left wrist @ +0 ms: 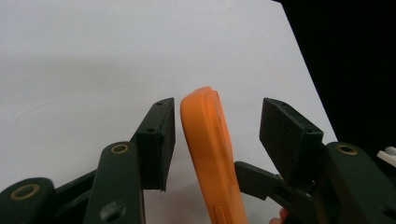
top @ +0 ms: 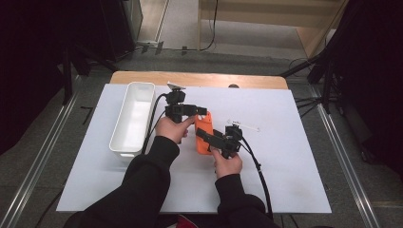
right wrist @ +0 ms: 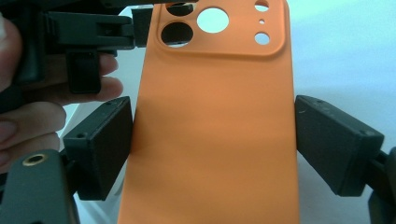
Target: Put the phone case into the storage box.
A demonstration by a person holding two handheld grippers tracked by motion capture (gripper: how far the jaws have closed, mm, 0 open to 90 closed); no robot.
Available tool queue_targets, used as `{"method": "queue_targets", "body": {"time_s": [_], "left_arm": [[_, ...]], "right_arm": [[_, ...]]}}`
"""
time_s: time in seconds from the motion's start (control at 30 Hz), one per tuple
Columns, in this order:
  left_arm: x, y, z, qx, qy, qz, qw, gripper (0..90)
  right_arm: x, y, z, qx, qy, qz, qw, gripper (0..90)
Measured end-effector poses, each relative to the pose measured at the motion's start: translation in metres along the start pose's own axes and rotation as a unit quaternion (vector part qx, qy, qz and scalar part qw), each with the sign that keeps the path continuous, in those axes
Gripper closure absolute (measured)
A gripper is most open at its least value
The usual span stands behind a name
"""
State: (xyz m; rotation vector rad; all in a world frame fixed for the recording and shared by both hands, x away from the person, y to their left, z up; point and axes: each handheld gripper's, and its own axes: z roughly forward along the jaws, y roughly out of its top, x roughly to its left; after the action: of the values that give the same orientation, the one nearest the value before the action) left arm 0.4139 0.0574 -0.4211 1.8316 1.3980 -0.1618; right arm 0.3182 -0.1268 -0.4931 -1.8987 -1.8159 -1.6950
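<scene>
Orange phone case (top: 204,134) lifted off the white table (top: 285,180), just beside the white bin (top: 133,116), gripped across its width by the right gripper (right wrist: 212,140), jaws wide and pressing both long edges. Left gripper (left wrist: 217,135) straddling the camera-cutout end edge-on, half open, one pad touching, the other clear. Mid-handover by the look of it; next, closing the left squarely before easing the right.

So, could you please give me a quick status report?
Right gripper shut across orange silicone phone case. Left gripper open around its edge. Nothing in the way.
</scene>
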Motion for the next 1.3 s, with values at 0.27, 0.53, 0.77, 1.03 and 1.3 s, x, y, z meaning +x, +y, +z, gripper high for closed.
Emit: {"method": "queue_targets", "body": {"time_s": [0.27, 0.53, 0.77, 1.03, 1.3], "left_arm": [[0.0009, 0.0004, 0.0007, -0.014, 0.001, -0.006, 0.9999, 59.6], [0.0012, -0.0006, 0.0021, -0.017, -0.008, -0.01, 0.9998, 67.0], [0.0008, -0.0011, 0.0025, -0.017, -0.013, -0.014, 0.9997, 70.5], [-0.0003, -0.0014, 0.0022, -0.018, -0.019, -0.011, 0.9996, 73.9], [-0.0017, -0.0015, 0.0012, -0.019, -0.026, -0.009, 0.9994, 75.5]], "right_arm": [[-0.0002, -0.0004, -0.0016, -0.006, 0.003, 0.004, 1.0, 13.9], [-0.0001, -0.0016, -0.0022, -0.011, 0.002, 0.008, 0.9999, 13.9], [0.0002, -0.002, -0.0023, -0.015, 0.003, 0.009, 0.9998, 13.9], [-0.0004, -0.0025, -0.0009, -0.012, 0.005, 0.01, 0.9999, 13.9], [-0.0004, -0.0033, 0.0006, -0.011, 0.003, 0.004, 0.9999, 13.9]]}}
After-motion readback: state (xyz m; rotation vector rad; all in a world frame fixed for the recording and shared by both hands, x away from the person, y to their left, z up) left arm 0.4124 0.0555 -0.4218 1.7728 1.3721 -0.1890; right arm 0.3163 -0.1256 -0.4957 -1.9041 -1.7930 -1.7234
